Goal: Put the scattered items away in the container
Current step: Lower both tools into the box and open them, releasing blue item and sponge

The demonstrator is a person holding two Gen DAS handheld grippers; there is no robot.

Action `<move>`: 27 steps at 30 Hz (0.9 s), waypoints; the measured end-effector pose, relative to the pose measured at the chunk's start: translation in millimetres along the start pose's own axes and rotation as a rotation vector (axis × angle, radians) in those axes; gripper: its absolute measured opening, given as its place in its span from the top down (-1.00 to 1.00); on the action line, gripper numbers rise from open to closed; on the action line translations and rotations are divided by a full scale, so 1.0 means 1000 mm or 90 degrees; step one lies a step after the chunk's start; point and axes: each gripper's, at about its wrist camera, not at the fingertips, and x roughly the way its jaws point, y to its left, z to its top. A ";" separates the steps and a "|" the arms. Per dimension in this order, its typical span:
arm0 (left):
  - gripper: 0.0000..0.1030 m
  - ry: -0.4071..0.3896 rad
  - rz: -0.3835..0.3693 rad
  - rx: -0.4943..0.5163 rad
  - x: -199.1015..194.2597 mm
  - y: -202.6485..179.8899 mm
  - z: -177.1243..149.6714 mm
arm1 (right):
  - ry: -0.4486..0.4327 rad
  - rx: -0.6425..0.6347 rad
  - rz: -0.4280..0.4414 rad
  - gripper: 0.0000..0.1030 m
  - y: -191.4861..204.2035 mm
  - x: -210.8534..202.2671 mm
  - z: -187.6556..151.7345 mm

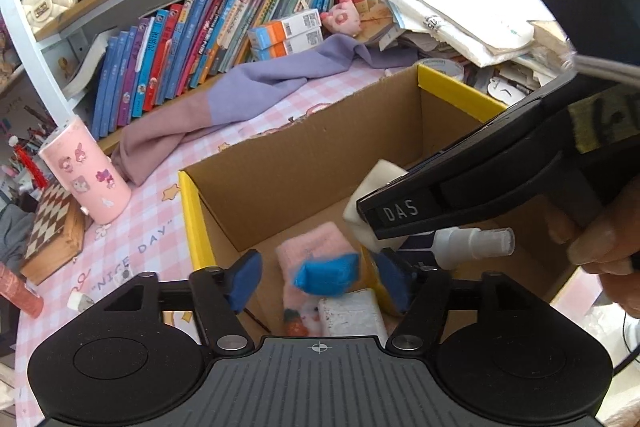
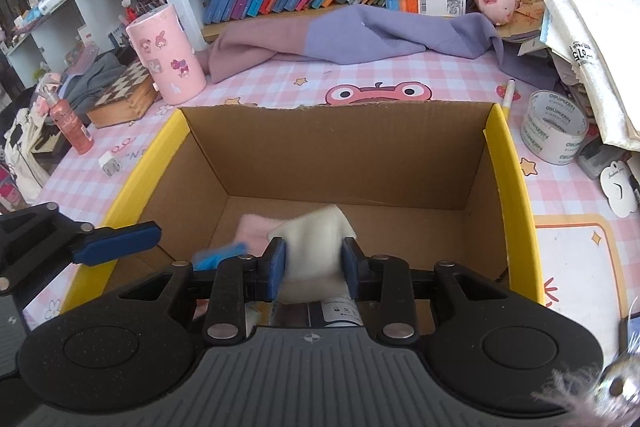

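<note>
An open cardboard box with yellow rims (image 1: 192,211) (image 2: 516,163) stands on the pink checked table. My right gripper (image 2: 314,263) is shut on a cream sponge block (image 2: 316,239) and holds it over the box; the block also shows in the left wrist view (image 1: 368,203). My left gripper (image 1: 318,277) is open over the box's near left side, and a blurred blue packet (image 1: 326,273) is in the air between its fingers, untouched. In the box lie a pink sock (image 1: 308,255), a white block (image 1: 352,315) and a small spray bottle (image 1: 472,245).
On the table: a pink sticker-covered cylinder (image 2: 166,55), a chess box (image 2: 124,95), a red-pink bottle (image 2: 70,125), a small white plug (image 2: 109,163), a tape roll (image 2: 554,133), a purple-pink cloth (image 2: 340,35). Bookshelves stand behind, a paper stack (image 2: 592,39) at right.
</note>
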 end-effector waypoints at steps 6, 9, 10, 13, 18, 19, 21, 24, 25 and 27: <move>-0.41 -0.023 0.010 -0.033 -0.021 0.006 0.000 | -0.042 0.010 0.017 0.12 0.002 -0.013 0.002; -0.43 -0.038 0.018 -0.053 -0.033 0.011 -0.001 | -0.056 0.018 0.022 0.10 0.004 -0.022 0.002; -0.44 -0.043 0.021 -0.061 -0.037 0.012 -0.001 | -0.059 0.019 0.023 0.10 0.005 -0.025 0.001; -0.46 -0.052 0.025 -0.080 -0.047 0.015 -0.003 | -0.066 0.015 0.026 0.09 0.009 -0.032 -0.002; -0.48 -0.061 0.038 -0.104 -0.062 0.016 -0.012 | -0.083 0.009 0.028 0.04 0.017 -0.047 -0.011; -0.48 -0.061 0.039 -0.111 -0.065 0.016 -0.015 | -0.089 0.009 0.026 0.03 0.018 -0.050 -0.014; -0.49 -0.059 0.043 -0.121 -0.070 0.017 -0.019 | -0.103 0.014 0.023 0.03 0.019 -0.058 -0.019; -0.52 -0.059 0.046 -0.133 -0.077 0.017 -0.026 | -0.119 0.019 0.016 0.03 0.019 -0.070 -0.026; -0.53 -0.060 0.046 -0.137 -0.080 0.017 -0.028 | -0.124 0.019 0.011 0.03 0.019 -0.073 -0.029; -0.55 -0.064 0.044 -0.141 -0.085 0.018 -0.032 | -0.133 0.023 0.002 0.03 0.019 -0.080 -0.034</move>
